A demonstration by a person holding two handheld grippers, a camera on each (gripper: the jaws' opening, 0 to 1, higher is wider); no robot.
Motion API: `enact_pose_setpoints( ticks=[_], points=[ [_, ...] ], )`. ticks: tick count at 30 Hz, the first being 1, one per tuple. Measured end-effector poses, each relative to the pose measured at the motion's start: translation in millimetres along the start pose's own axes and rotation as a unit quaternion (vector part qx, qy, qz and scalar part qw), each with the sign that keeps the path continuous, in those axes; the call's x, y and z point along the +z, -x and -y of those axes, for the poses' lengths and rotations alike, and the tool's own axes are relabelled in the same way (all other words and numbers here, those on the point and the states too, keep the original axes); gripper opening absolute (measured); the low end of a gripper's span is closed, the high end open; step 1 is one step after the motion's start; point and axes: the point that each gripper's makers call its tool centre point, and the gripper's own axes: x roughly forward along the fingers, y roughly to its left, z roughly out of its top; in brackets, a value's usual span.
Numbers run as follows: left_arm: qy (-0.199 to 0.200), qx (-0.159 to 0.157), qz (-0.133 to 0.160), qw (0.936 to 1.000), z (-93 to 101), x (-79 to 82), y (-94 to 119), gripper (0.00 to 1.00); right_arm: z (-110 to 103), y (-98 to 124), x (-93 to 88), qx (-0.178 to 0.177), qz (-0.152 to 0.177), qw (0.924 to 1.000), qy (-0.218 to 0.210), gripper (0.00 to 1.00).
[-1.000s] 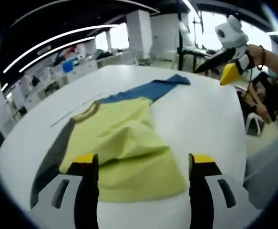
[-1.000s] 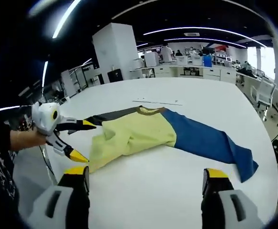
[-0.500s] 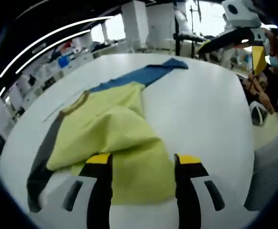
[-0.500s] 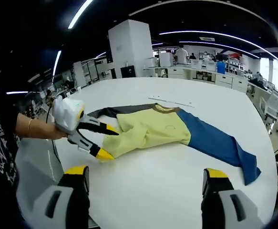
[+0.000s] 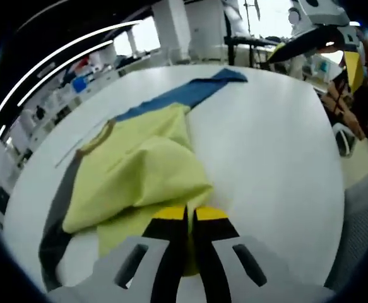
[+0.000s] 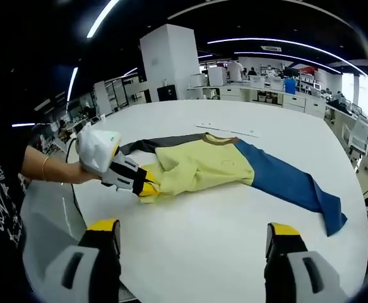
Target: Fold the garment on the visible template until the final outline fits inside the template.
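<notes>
Progress: early, by my judgement; one yellow part is doubled over, while the long blue part lies unfolded and the outline is far from compact.
Garment (image 6: 215,170): yellow body, blue sleeve (image 6: 297,186) stretched toward 4 o'clock in the right gripper view, dark grey sleeve (image 6: 161,144) toward 10 o'clock, brownish collar at the top edge; it lies flat on the white table (image 6: 234,252), near the middle.
Fold: in the left gripper view the yellow cloth (image 5: 139,177) is bunched in a raised ridge running from 12 toward 6 o'clock.
Template: thin lines on the table beyond the collar; I cannot tell their outline.
Left gripper (image 5: 190,214): jaws together, clamped on the yellow hem; seen also at 9 o'clock in the right gripper view (image 6: 147,186).
Right gripper (image 6: 193,230): jaws wide apart, holding nothing, above bare table, well apart from the cloth.
Left to do: fold in both sleeves and body.
</notes>
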Motion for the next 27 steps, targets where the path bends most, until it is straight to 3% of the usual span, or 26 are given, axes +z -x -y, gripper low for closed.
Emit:
enact_pose_setpoints(
  ticks=[6, 12, 18, 27],
  points=[
    [0.018, 0.004, 0.052, 0.9985, -35.8, 42.5, 28.2, 0.0, -0.1, -2.8, -2.0, -0.002, -0.005, 1.0, 0.002, 0.96],
    [0.035, 0.029, 0.083, 0.9956, -79.6, 68.5, 42.7, 0.0, 1.5, -7.7, -1.3, -0.004, -0.007, 1.0, 0.001, 0.94],
    [0.055, 0.042, 0.094, 0.9932, -117.3, 74.7, 38.1, 0.0, 6.8, -11.3, 1.5, -0.016, -0.003, 0.9999, -0.002, 0.91],
    [0.073, 0.045, 0.077, 0.9934, -151.0, 63.4, 11.4, 0.0, 12.0, -22.6, -4.5, -0.03, -0.011, 0.9991, -0.029, 0.86]
  ],
)
